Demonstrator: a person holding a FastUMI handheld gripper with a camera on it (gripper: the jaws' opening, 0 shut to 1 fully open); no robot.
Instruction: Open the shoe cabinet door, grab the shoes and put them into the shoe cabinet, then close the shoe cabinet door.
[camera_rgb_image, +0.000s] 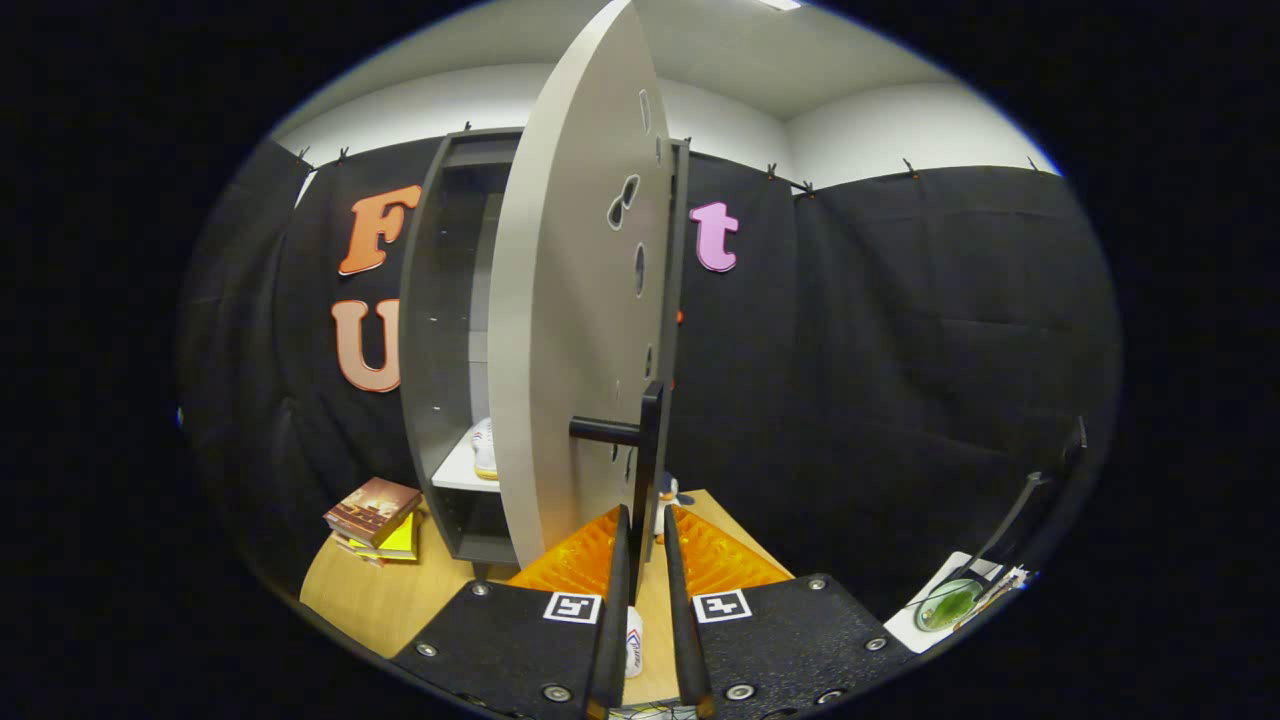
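The grey shoe cabinet (440, 330) stands on the wooden table (380, 600), its inside dark. Its door (560, 330) is swung out towards me, about half open, and I see it nearly edge-on. A white shoe (485, 447) lies on the white shelf (455, 472) inside, partly hidden by the door. The black door handle (648, 440) hangs just ahead, and its lower end runs down between my fingertips. My gripper (643, 520) is narrowed to a slim gap around that bar and looks shut on it.
A stack of books (375, 515) lies on the table left of the cabinet. A small white bottle (633, 640) stands below the fingers. A small figure (668, 490) sits by the door's foot. At the right, a green dish (948, 603) rests beneath a black lamp arm (1020, 510).
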